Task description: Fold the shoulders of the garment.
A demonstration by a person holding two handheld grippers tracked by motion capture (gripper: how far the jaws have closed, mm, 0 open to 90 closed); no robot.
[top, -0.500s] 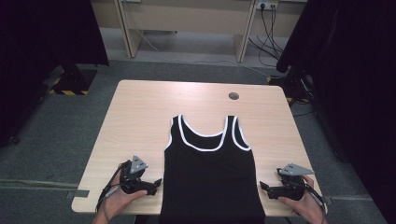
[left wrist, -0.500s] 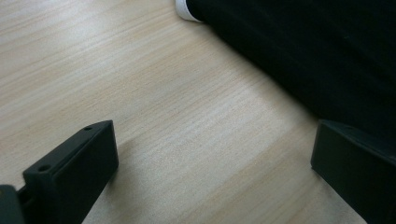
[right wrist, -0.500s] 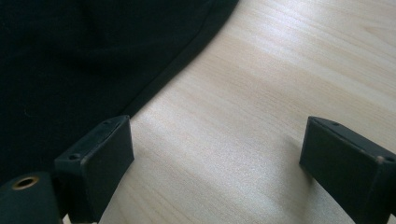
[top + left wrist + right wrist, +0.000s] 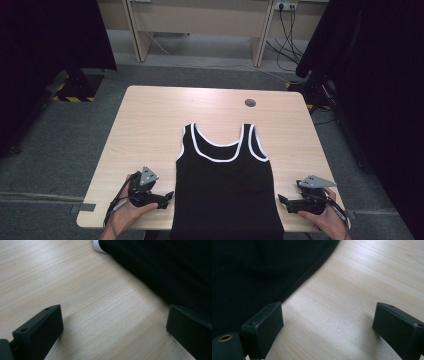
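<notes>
One black sleeveless knit top with white-trimmed neck and armholes (image 4: 225, 185), flat at the near middle of the pale wood table (image 4: 150, 125); likely light, limp, slippery-free; best pinched at side hems; left gripper (image 4: 167, 196) and right gripper (image 4: 283, 200) flank it, jaws apart, empty.

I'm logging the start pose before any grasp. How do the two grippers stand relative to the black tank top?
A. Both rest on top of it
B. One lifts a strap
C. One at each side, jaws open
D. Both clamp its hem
C: the left gripper and right gripper flank the tank top, open jaws over bare table.
</notes>
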